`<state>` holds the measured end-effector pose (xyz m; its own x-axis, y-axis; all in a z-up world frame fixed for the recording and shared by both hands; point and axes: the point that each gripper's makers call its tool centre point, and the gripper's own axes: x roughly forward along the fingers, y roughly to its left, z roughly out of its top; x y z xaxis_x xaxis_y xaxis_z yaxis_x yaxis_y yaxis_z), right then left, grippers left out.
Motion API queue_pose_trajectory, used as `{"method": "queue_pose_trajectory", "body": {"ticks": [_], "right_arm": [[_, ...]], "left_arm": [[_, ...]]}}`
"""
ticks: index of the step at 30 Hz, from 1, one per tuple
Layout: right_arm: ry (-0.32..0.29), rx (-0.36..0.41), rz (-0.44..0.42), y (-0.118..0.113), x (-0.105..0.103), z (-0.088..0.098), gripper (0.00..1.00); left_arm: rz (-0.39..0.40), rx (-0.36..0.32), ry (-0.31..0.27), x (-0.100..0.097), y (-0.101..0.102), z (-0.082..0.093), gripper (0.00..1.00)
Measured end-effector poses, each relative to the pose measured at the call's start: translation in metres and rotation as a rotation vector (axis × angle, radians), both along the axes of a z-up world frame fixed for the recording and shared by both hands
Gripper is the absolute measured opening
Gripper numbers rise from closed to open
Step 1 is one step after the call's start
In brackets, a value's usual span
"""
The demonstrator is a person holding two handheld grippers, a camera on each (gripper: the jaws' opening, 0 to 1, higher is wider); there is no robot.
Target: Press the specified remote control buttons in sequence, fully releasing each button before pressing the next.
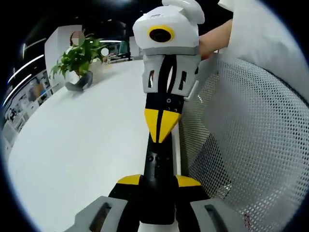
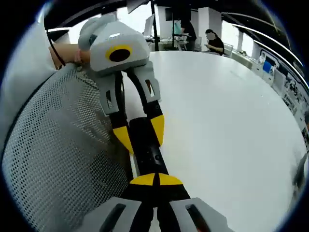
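Remote clamped end-to-end: left tool and right tool each closed on one end, steadying it over counter beside mesh chair before pressing.

Your left gripper view looks low along the white table, close to its surface, facing the right gripper head-on, with a potted plant at the far edge. Your right gripper view faces back the opposite way, just as low and near, meeting the left gripper nose to nose. Both share the remote between them, the table and the mesh chair back alongside
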<state>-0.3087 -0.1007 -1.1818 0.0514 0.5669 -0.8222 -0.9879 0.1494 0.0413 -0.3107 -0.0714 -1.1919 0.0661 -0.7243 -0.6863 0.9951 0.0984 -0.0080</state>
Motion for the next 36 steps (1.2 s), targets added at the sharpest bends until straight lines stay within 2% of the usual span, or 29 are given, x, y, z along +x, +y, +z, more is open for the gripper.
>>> {"method": "queue_pose_trajectory", "body": {"ticks": [6, 11, 13, 17, 20, 23, 25, 26, 27, 28, 31, 34, 36], "right_arm": [[-0.098, -0.150, 0.192, 0.003, -0.004, -0.003, 0.00], [-0.062, -0.205, 0.147, 0.005, 0.000, -0.004, 0.00], [-0.046, -0.192, 0.115, 0.004, 0.000, -0.004, 0.00], [-0.010, -0.082, -0.014, 0.004, 0.001, -0.002, 0.00], [-0.001, -0.001, -0.065, 0.003, 0.001, -0.001, 0.00], [0.014, 0.037, -0.100, 0.004, 0.001, 0.000, 0.00], [0.001, 0.035, -0.098, 0.005, -0.001, 0.001, 0.00], [-0.085, 0.001, -0.069, 0.003, 0.005, 0.003, 0.00], [-0.133, -0.029, -0.023, 0.001, 0.005, 0.004, 0.00], [-0.152, -0.037, 0.007, 0.002, 0.004, 0.005, 0.00], [-0.098, -0.010, 0.040, 0.011, -0.008, 0.004, 0.00], [-0.113, -0.046, 0.061, 0.012, -0.005, 0.000, 0.00], [-0.099, -0.062, 0.051, 0.011, -0.004, 0.000, 0.00]], "left_arm": [[-0.007, 0.000, -0.001, 0.000, 0.000, 0.000, 0.24], [-0.007, 0.003, 0.001, 0.000, 0.000, -0.001, 0.24], [-0.008, 0.004, 0.003, 0.000, -0.001, -0.001, 0.24], [-0.005, 0.005, 0.002, 0.000, -0.001, -0.001, 0.24], [-0.002, 0.004, 0.002, 0.000, -0.001, -0.001, 0.24], [0.000, 0.001, 0.003, 0.000, 0.000, -0.001, 0.24], [0.000, -0.001, 0.003, 0.000, -0.001, -0.001, 0.24], [0.000, 0.000, 0.003, 0.000, -0.001, -0.001, 0.24], [0.000, -0.001, 0.003, 0.000, -0.001, -0.001, 0.24], [-0.002, -0.002, 0.003, 0.000, -0.001, -0.001, 0.24], [-0.010, -0.003, 0.002, -0.001, -0.002, -0.001, 0.24], [-0.012, -0.005, 0.002, -0.001, -0.003, -0.001, 0.24], [-0.011, -0.005, 0.002, -0.001, -0.002, -0.001, 0.24]]}}
